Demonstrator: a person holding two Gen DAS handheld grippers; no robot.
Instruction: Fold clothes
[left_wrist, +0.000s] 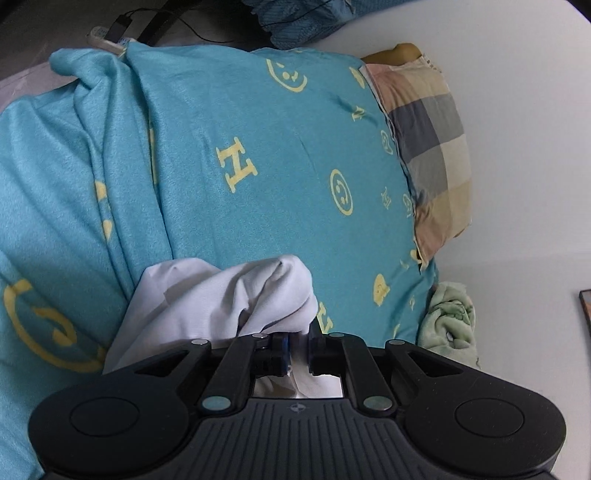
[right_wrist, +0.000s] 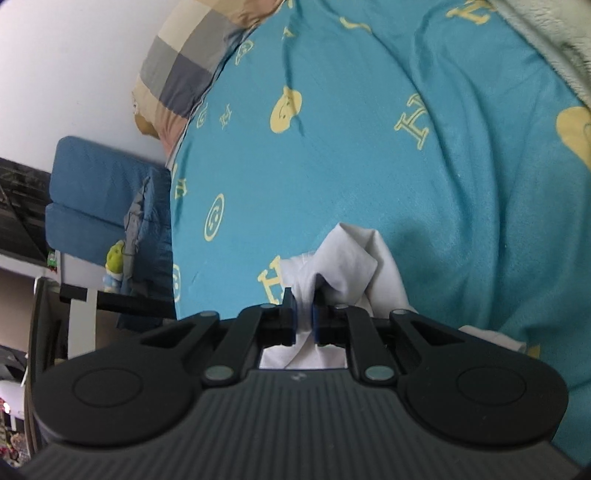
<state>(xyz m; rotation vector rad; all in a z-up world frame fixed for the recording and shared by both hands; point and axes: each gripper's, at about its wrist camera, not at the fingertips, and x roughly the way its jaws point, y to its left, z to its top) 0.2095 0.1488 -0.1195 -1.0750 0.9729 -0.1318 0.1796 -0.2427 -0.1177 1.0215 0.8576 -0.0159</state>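
Through the left wrist camera, your left gripper (left_wrist: 298, 350) has its jaws clamped on a bunch of the white garment (left_wrist: 221, 299) — the cloth comes straight out from between the blue pads and heaps up just ahead and to the left, resting on the bed (left_wrist: 258, 129) with its teal, yellow-printed sheet. Beyond it you can count one checked pillow (left_wrist: 428, 147) at the far edge against the wall and one pale green cloth (left_wrist: 450, 317) bundled at the right of the gripper, not touching the garment as far as this view shows. Through the right wrist camera, your right gripper (right_wrist: 303, 314) is likewise pinched tight on white cloth, and the garment (right_wrist: 351, 258) rises in a creased peak just ahead and trails off to the right, with a further bit of white showing at the lower right past the gripper body. So you hold one garment in two grippers, each with a gathered handful rather than a flat edge; the fabric between the two grips is not visible in either view, so its long axis cannot be told. My judgement is that the next move turns on drawing the two grips apart until the cloth hangs taut, then laying it flat on the sheet ahead — neither hand looks nearer to open bed than the other.
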